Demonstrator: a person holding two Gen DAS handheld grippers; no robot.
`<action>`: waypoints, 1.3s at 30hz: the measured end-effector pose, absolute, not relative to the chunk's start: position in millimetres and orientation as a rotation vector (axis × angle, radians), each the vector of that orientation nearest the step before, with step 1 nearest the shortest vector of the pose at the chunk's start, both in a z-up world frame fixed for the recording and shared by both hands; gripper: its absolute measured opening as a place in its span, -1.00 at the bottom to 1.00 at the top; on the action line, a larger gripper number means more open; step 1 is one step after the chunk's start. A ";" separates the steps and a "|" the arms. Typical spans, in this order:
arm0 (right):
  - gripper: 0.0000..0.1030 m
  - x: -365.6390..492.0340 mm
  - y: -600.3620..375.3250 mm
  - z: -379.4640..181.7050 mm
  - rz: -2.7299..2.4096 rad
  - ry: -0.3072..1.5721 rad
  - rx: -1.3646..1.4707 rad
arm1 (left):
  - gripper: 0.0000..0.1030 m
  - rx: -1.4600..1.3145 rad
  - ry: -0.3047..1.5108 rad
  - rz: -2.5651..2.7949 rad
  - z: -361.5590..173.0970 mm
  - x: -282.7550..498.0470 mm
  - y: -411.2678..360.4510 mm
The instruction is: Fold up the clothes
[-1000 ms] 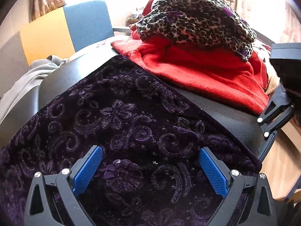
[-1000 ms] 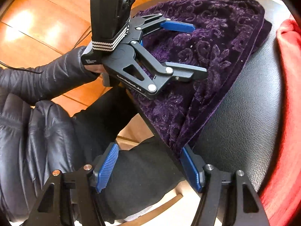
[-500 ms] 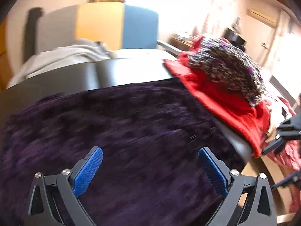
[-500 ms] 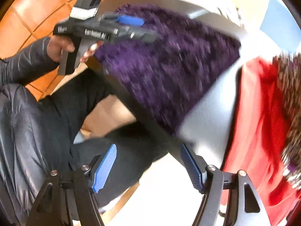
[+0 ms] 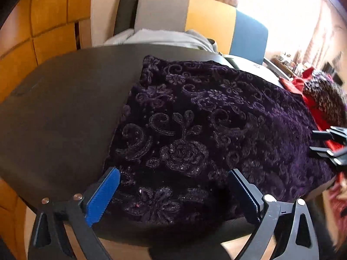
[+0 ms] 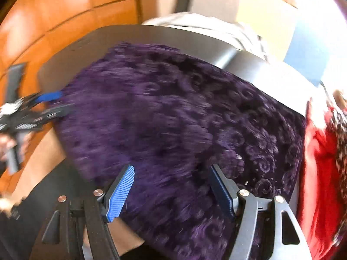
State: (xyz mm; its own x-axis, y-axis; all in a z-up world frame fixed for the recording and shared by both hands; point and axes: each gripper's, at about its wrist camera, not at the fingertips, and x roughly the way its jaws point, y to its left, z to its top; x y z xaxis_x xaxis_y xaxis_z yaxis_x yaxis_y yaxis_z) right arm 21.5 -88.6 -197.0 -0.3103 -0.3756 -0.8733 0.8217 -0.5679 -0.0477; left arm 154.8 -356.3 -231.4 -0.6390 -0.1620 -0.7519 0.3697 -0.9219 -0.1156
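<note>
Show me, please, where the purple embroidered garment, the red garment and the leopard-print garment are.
purple embroidered garment (image 5: 206, 130): left wrist view, middle of its top.
red garment (image 6: 318, 162): right wrist view, its bare side.
leopard-print garment (image 5: 323, 99): left wrist view, its top.

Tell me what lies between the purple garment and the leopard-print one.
In the left wrist view, red cloth shows between the purple garment and the leopard-print garment.

So the embroidered cloth lies flat on the table, the pile of clothes just off its right edge, and a chair behind the table.
</note>
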 end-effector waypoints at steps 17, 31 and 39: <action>0.87 27.7 -74.7 -223.0 -2.022 0.550 0.943 | 0.82 1.010 0.830 -2.677 -200.3 178.4 -457.3; 1.00 31.2 -80.4 -228.1 -2.041 0.556 0.895 | 0.82 1.377 0.950 -2.754 -222.4 57.9 -480.4; 0.95 25.2 -68.8 -218.9 -1.973 0.541 0.922 | -0.60 1.547 1.009 -2.685 -227.8 31.6 -477.9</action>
